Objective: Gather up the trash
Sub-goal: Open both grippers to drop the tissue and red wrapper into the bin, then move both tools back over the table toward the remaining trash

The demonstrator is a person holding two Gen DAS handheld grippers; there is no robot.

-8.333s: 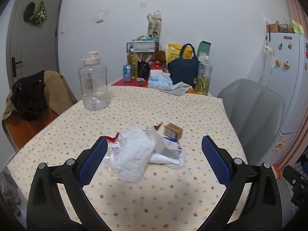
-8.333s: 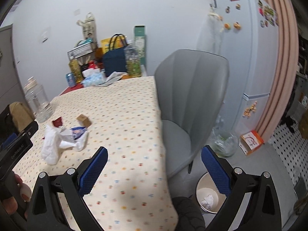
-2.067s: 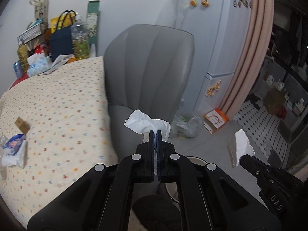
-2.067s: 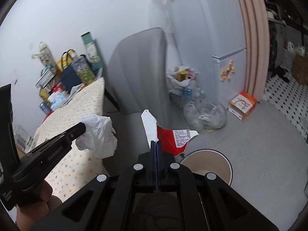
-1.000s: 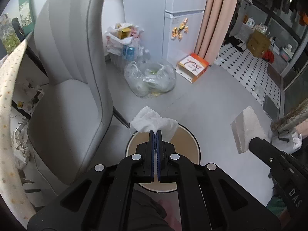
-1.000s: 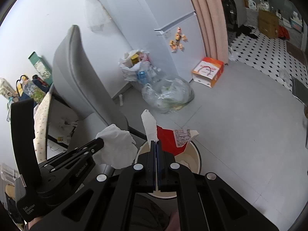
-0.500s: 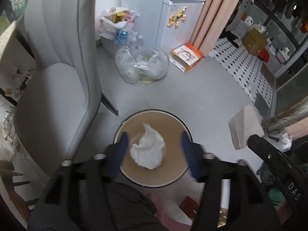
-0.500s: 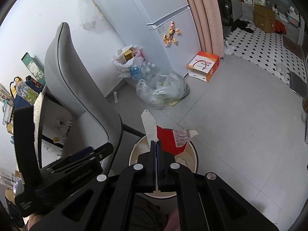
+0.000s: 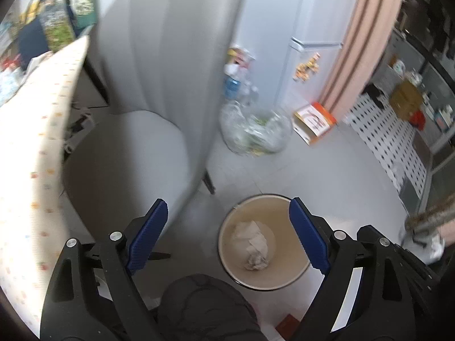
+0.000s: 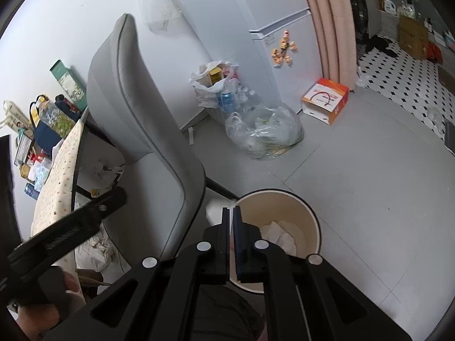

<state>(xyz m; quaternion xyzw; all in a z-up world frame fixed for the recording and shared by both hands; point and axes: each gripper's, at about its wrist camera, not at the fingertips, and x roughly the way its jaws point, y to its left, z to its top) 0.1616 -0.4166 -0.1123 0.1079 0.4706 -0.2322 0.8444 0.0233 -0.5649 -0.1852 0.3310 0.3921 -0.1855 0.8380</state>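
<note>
Now the left gripper (image 9: pixel 227 236) is opening, empty, over the bin (image 9: pixel 298 277); right gripper (image 10: pixel 231 221) nearly shut; tissue (image 9: pixel 251 244) looks light and soft, pinch any fold.

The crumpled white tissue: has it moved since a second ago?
Yes. The tissue has dropped from the left claw down into the bin.

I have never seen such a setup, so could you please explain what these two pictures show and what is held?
A person holds a two-finger gripper in each hand, each with a fisheye camera looking along its fingers. Left view: the left gripper, jaws opening and empty, above a waste bin on the floor beside a grey chair; a crumpled tissue lies inside. Right view: the right gripper, shut over that bin; whether it pinches the white scrap beside it is unclear.
</note>
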